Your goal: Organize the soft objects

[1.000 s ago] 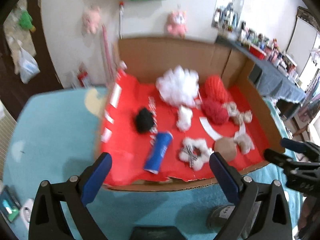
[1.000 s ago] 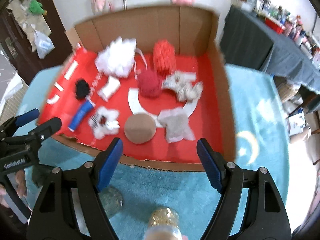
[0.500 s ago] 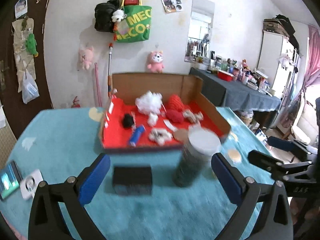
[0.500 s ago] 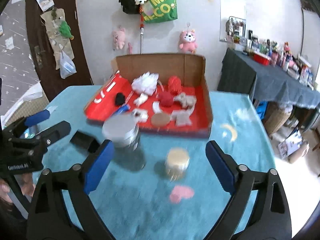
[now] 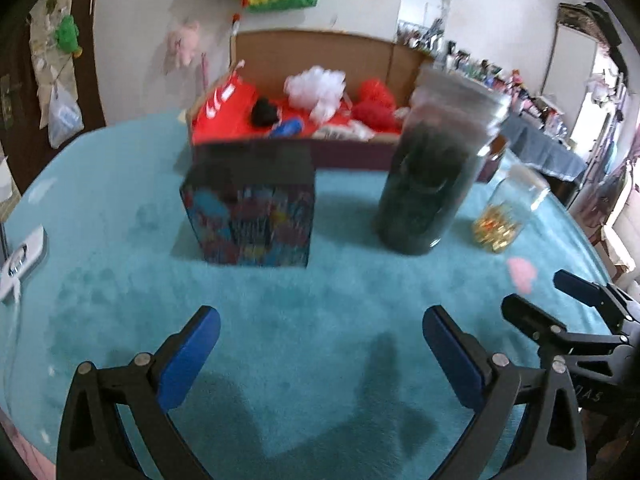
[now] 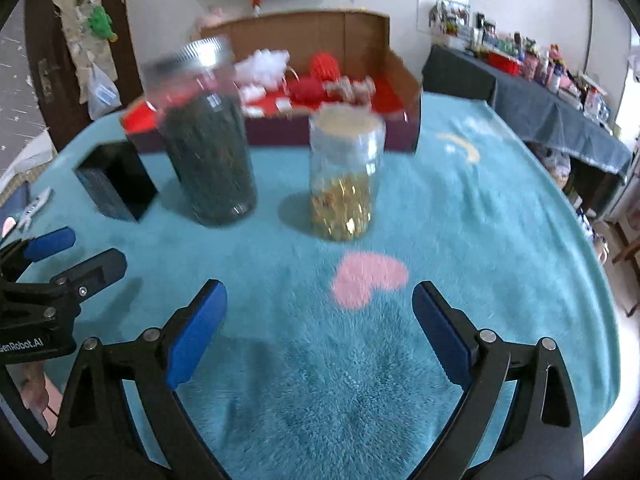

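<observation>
A cardboard box (image 5: 320, 52) lined in red stands at the far side of the teal cloth. It holds soft things: a white pom-pom (image 5: 316, 84), red yarn balls (image 5: 376, 100), a black pom-pom (image 5: 264, 112) and a blue piece (image 5: 286, 128). My left gripper (image 5: 320, 320) hangs open and empty low over the cloth, well short of the box. My right gripper (image 6: 319, 294) is open and empty too, with the cardboard box (image 6: 320, 32) far ahead. Each gripper shows at the edge of the other's view, the right gripper (image 5: 538, 292) and the left gripper (image 6: 91, 248).
Between the grippers and the box stand a tall dark jar (image 5: 432, 176), a small glass jar of gold bits (image 6: 344, 180) and a colourful carton (image 5: 250, 216). A white device (image 5: 24, 256) lies at the left edge. A pink heart (image 6: 368, 276) marks the cloth.
Both grippers have pulled back from above the box and sunk toward the cloth. The jars and the carton now stand ahead of them. The right jaws have spread wider.
</observation>
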